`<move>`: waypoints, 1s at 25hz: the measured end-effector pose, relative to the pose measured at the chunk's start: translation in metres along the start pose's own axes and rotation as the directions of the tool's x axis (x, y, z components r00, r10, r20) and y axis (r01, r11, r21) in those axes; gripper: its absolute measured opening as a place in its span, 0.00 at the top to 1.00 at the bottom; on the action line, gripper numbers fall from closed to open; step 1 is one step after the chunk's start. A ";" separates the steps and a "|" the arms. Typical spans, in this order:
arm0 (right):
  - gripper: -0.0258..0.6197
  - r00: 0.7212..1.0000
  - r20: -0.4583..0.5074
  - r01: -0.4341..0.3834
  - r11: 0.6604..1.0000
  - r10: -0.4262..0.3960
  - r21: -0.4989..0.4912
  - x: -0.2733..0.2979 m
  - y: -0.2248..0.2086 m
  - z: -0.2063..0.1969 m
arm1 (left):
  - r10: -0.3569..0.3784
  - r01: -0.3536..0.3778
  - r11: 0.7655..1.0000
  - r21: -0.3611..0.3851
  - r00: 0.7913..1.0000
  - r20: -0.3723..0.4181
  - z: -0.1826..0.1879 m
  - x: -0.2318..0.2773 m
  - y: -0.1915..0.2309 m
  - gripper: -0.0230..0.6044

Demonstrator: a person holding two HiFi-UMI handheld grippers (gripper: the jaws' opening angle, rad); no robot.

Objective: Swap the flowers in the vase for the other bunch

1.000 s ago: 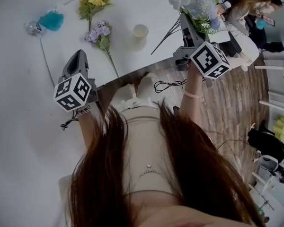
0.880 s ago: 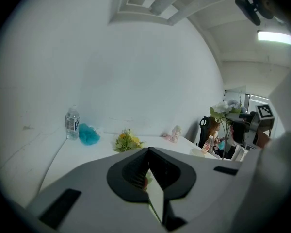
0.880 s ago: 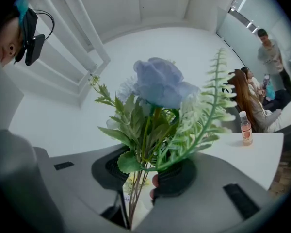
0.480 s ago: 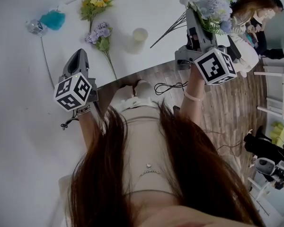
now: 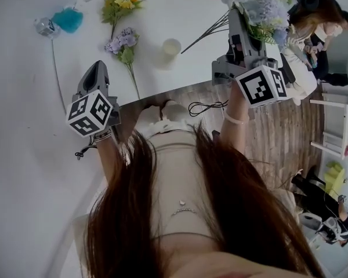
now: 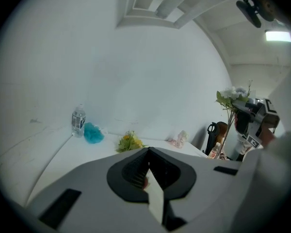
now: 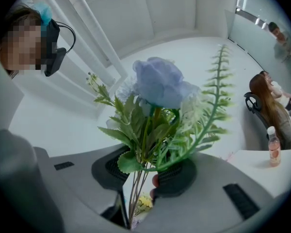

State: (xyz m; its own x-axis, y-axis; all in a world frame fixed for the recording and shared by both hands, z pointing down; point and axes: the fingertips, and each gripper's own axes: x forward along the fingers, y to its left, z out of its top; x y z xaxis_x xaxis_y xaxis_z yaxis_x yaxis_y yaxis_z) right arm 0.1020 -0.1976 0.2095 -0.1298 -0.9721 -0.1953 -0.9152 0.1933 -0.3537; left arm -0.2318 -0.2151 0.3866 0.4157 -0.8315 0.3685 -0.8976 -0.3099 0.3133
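One ribbed right tool (image 7: 142,174) pinches thin stems (image 7: 135,198).

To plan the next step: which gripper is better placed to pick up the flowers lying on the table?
Left, probably. The left gripper is empty, jaws together, near the purple flowers and yellow flowers. The right gripper is shut on the blue bunch, held up.

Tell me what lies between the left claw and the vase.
The purple bunch lies between the left claw and the vase, seen in the head view.
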 end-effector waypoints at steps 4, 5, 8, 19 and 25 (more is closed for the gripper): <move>0.77 1.000 0.004 -0.021 1.000 0.021 -0.007 0.004 0.000 -0.003 | 0.023 -0.023 1.000 -0.012 1.000 0.000 -0.005 -0.005 -0.002 0.96; 0.77 1.000 0.007 -0.027 1.000 0.027 -0.008 0.004 0.000 -0.003 | 0.029 -0.029 0.999 -0.015 1.000 0.000 -0.007 -0.007 -0.003 0.96; 0.76 0.999 0.007 -0.042 0.999 0.042 -0.018 0.009 0.000 -0.009 | 0.050 -0.050 0.998 -0.024 0.999 -0.004 -0.012 -0.010 -0.001 0.96; 0.76 0.995 -0.023 -0.099 0.995 0.098 -0.034 0.030 0.006 -0.040 | 0.127 -0.128 0.991 -0.042 0.992 -0.020 -0.018 -0.019 0.015 0.96; 0.76 0.993 -0.024 -0.121 0.991 0.120 -0.064 0.033 0.010 -0.053 | 0.140 -0.141 0.989 -0.038 0.990 -0.027 -0.019 -0.020 0.017 0.96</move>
State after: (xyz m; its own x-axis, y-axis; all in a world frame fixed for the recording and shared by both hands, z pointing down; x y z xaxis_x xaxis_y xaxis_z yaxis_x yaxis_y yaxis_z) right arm 0.0685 -0.2347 0.2483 -0.2478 -0.9449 -0.2140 -0.9153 0.3007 -0.2679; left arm -0.2526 -0.1949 0.4008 0.2898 -0.8542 0.4318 -0.9411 -0.1722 0.2911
